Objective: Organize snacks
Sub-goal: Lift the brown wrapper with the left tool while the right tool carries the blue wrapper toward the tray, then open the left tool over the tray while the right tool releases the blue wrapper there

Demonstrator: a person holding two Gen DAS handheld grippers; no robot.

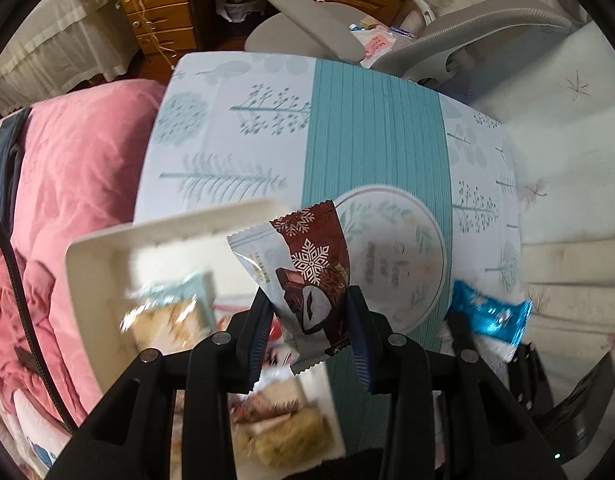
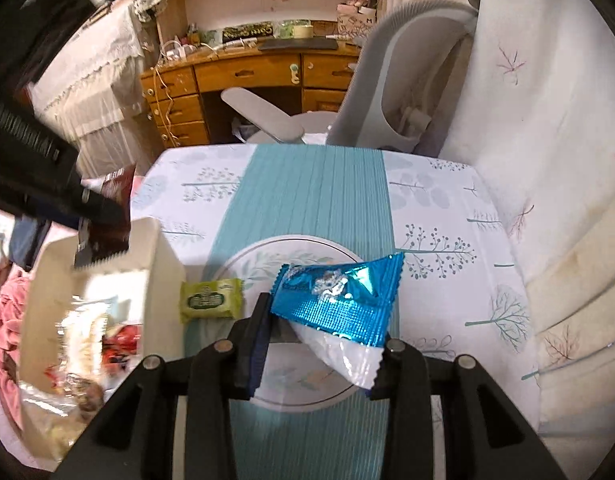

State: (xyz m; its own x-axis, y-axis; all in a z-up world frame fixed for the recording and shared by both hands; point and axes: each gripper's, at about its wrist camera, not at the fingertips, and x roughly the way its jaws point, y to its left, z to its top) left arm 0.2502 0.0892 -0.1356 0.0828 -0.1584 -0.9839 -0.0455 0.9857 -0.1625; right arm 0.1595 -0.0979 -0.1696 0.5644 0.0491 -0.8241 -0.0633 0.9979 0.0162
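Observation:
My left gripper (image 1: pixel 309 312) is shut on a brown and white snowflake snack packet (image 1: pixel 303 264), held above the near edge of a cream storage box (image 1: pixel 95 256) that holds several wrapped snacks. In the right wrist view that left gripper (image 2: pixel 87 216) hangs over the cream storage box (image 2: pixel 159 264) with the brown packet (image 2: pixel 115 188). My right gripper (image 2: pixel 319 332) is shut on a shiny blue and white snack packet (image 2: pixel 339 300), lifted above the table. In the left wrist view the blue packet (image 1: pixel 491 316) shows at the right. A green snack packet (image 2: pixel 211 300) lies on the table beside the box.
The table carries a white tree-print cloth (image 2: pixel 447 216) with a teal runner (image 2: pixel 315 200) and a round leaf-print placemat (image 2: pixel 267 260). A grey office chair (image 2: pixel 387 80) and a wooden desk (image 2: pixel 247 76) stand beyond. Pink bedding (image 1: pixel 67 184) lies left of the table.

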